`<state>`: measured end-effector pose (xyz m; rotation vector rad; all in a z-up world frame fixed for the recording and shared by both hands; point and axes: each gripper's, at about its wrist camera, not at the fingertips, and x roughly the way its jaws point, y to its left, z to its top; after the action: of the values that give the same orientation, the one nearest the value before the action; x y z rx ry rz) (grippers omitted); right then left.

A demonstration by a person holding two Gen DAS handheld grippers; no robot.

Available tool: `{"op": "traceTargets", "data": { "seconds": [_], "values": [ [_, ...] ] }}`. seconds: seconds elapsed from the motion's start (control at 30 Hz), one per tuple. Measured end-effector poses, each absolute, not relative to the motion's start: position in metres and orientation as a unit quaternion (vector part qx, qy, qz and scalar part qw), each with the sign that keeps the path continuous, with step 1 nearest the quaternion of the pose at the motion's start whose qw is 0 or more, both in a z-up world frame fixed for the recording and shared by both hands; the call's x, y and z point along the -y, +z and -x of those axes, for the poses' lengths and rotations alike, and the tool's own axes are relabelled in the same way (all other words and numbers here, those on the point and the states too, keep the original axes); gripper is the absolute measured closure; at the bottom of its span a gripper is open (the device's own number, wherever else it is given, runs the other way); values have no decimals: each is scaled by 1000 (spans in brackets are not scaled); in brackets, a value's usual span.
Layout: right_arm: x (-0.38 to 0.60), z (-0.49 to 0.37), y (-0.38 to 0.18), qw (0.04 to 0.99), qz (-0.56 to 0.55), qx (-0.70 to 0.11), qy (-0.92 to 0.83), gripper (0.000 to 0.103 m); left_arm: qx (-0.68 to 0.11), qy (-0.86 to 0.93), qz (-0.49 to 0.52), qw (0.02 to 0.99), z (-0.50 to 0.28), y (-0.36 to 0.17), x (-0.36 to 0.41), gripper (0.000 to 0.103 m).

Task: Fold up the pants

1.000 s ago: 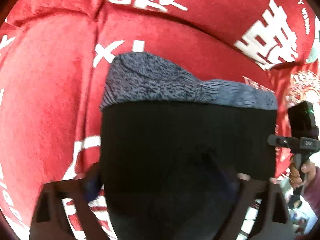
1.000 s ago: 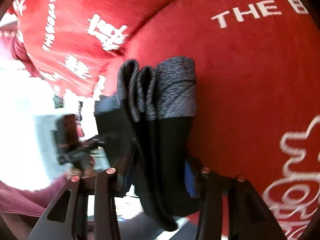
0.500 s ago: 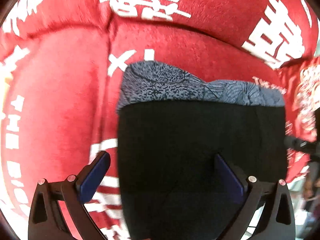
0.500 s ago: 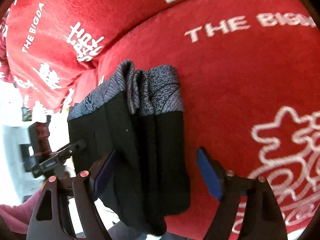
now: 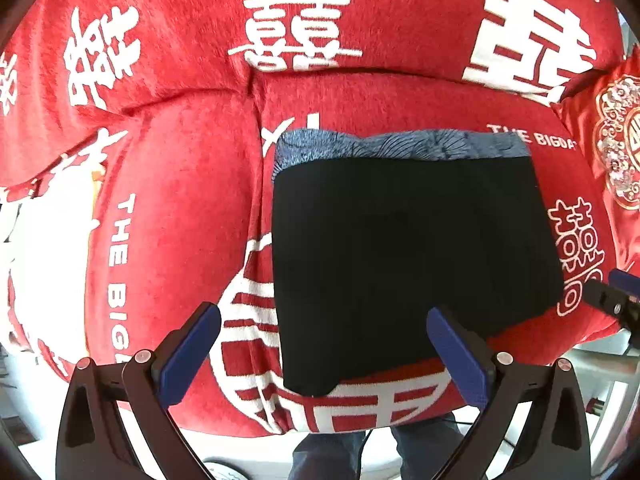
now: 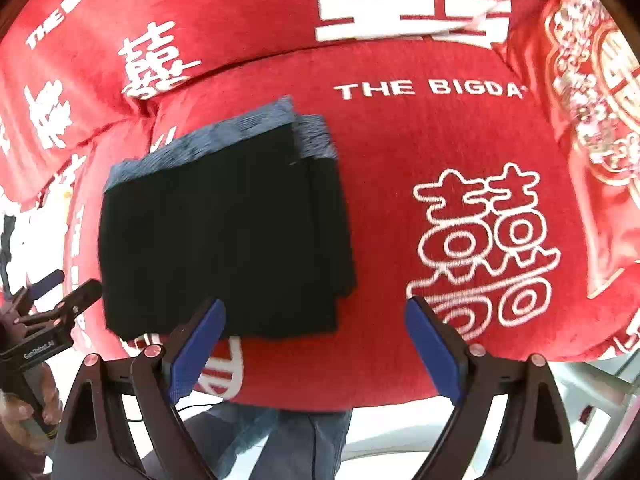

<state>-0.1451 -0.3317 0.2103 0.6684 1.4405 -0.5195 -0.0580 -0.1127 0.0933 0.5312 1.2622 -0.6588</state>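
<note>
The black pants (image 5: 412, 252) with a grey-blue patterned waistband lie folded in a flat rectangular stack on the red sofa seat (image 5: 172, 208). They also show in the right wrist view (image 6: 224, 232). My left gripper (image 5: 324, 344) is open and empty, held above the stack's near edge. My right gripper (image 6: 316, 336) is open and empty, held above the stack's near right corner. The left gripper's tip (image 6: 60, 292) shows at the left edge of the right wrist view.
The sofa is red plush with white characters and lettering; its backrest (image 5: 296, 20) rises behind the pants. A red embroidered cushion (image 6: 596, 92) sits at the right. The seat's front edge (image 6: 360, 396) drops to a pale floor, where a person's jeans (image 6: 280, 440) show.
Both grippers were shut on the folded pants one second ago. They opened, let the stack rest on the seat, and pulled back toward the front edge.
</note>
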Motion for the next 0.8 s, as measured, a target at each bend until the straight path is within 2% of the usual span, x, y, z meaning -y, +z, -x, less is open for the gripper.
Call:
{"op": "traceTargets", "data": {
  "seconds": [0.47, 0.8],
  "values": [
    [279, 144, 249, 675, -260, -641, -259, 10, -567, -289, -237, 734, 78, 127, 85, 0],
    [273, 133, 238, 675, -237, -651, -255, 10, -586, -267, -241, 726, 80, 107, 85, 0]
  ]
}}
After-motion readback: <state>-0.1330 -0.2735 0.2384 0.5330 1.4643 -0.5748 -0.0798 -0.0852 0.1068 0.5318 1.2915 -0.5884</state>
